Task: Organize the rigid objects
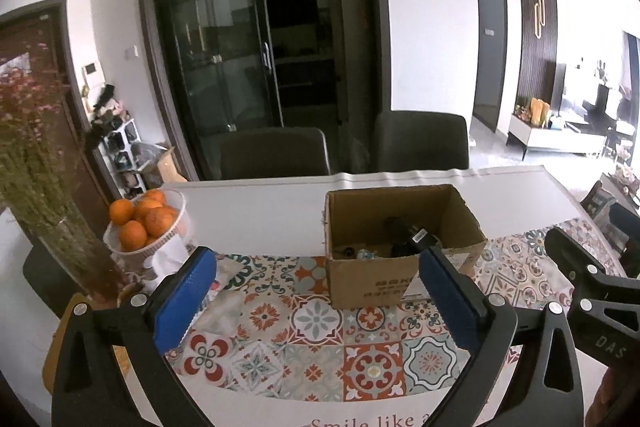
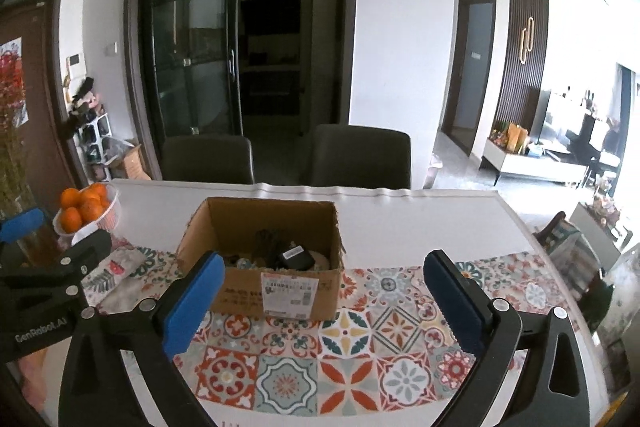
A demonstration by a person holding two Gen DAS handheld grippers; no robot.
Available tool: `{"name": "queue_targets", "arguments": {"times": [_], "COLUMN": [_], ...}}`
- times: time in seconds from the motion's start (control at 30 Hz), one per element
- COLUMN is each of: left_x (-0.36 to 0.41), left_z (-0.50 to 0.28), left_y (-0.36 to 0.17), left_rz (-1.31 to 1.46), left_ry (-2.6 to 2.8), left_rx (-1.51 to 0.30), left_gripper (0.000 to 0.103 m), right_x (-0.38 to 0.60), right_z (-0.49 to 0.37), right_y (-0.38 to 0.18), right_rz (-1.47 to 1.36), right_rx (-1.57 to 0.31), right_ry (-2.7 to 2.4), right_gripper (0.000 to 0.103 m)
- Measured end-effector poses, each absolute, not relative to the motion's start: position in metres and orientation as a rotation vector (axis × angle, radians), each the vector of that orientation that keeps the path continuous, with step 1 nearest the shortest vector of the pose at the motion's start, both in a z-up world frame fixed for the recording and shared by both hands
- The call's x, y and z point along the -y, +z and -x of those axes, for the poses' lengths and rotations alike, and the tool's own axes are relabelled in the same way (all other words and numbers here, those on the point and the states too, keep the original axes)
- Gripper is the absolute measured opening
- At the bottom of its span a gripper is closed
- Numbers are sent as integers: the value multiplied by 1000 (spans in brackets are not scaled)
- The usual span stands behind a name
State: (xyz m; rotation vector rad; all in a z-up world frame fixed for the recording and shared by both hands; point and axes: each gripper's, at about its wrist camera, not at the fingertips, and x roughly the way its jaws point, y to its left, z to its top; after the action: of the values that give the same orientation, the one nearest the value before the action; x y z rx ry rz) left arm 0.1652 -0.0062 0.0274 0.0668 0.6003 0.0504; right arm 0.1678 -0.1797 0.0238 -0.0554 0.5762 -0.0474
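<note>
An open cardboard box (image 1: 400, 243) stands on the patterned table mat (image 1: 312, 347); it also shows in the right wrist view (image 2: 264, 267). Inside lie a black power adapter (image 2: 295, 259) with cable and several small items, partly hidden by the walls. The adapter shows in the left wrist view too (image 1: 416, 241). My left gripper (image 1: 316, 291) is open and empty, held above the mat in front of the box. My right gripper (image 2: 324, 291) is open and empty, in front of the box and to its right.
A white bowl of oranges (image 1: 148, 223) stands at the left, with a glass vase of dried flowers (image 1: 48, 187) and a tissue pack (image 1: 172, 259) beside it. Two dark chairs (image 2: 360, 155) stand behind the white table (image 2: 420, 223).
</note>
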Motion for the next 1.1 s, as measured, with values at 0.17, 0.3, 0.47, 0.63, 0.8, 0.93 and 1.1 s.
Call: {"name": "queue_targets", "arguments": {"times": [0.17,0.3,0.47,0.63,0.8,0.93,1.1], "left_x": [4,5,5,7,6,7,7], "left_z": [-141,-122,-102,-88,-78,-75,-74], "left_y": [34,37,38,36,34,34,35], "left_rz": [-53,-47,-59,-69,-65,-68,-67], "left_ry": [53,36,33,30,16,22,26], "left_rx": [-574,-560,-542,-530,-538,-537,-530], "left_gripper": [103,103,103,103,103,103,103], "right_x": [176,177,177,177,178,177,177], "right_z": [-144,-128,-109,-94,-84,-80,-80], "right_y": [30,32,32,33,35,34,34], "right_rz": [57,27,23,44,51,58,62], "right_rx": [-548,-546,-538,-524,-516,-521,-516], "right_ry": [-44,-6,12,0,1,6,4], "right_gripper": [101,101,101,101,101,101,101]}}
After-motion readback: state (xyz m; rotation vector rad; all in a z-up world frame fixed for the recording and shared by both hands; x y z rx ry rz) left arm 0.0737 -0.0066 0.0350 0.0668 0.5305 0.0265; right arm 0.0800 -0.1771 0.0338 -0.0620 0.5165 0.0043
